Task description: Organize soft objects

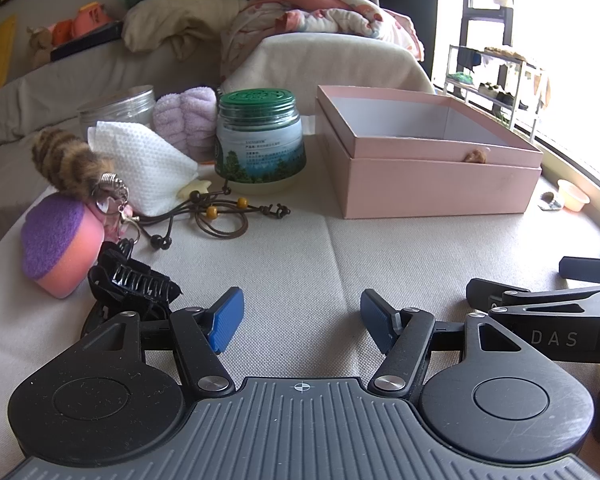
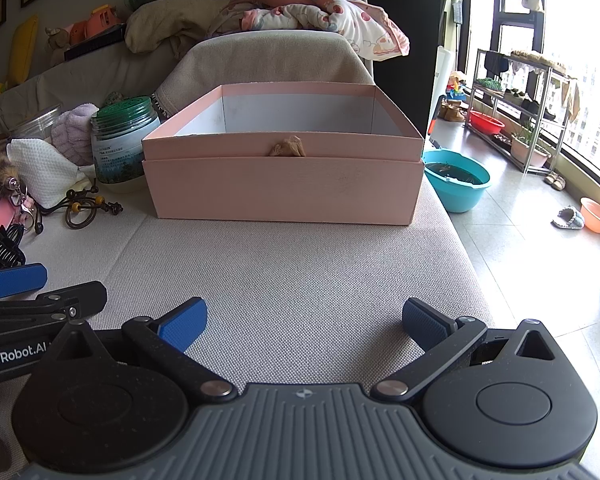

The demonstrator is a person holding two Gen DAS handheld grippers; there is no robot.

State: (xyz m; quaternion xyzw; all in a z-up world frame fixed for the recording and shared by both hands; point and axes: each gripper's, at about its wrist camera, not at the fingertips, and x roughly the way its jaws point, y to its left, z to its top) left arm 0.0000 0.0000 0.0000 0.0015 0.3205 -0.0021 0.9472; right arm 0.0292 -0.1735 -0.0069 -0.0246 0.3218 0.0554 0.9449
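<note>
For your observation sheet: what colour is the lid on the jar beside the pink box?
Dark green; the jar lid shows best in the left wrist view.

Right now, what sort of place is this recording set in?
Most likely a lived-in home, a living room or bedroom by a balcony window. A sofa back piled with folded bedding, a shoe rack by the glass, and washbasins on the tiled floor suggest it.

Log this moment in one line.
left claw: open, empty | right claw: open, empty | pink box: open | purple sponge: outside box
</note>
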